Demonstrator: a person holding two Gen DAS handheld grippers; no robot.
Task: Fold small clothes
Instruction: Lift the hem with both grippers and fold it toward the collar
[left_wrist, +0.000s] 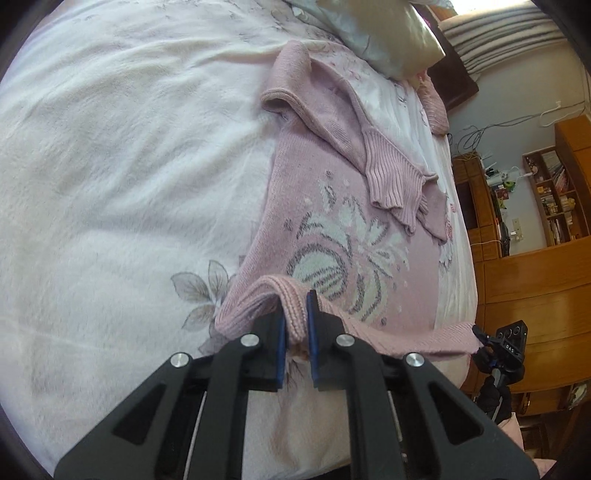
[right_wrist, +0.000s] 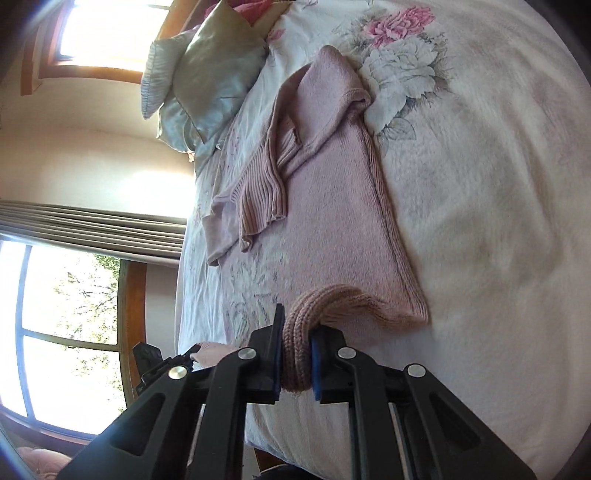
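Sweater (left_wrist: 332, 206), pink, lies flat on the bed (left_wrist: 110, 166) near its edge. Left hand-held gripper (left_wrist: 295, 325) pinches one hem corner; right hand-held gripper (right_wrist: 297, 350) pinches the other. Pillows (right_wrist: 207, 74) are partly cut off.

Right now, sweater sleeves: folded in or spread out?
Folded in: both ribbed sleeves lie across the pink sweater body; its hem is pinched in both jaws.

Both wrist views look closely down along the bed (left_wrist: 110, 147), sharing the pink sweater (left_wrist: 351, 229).
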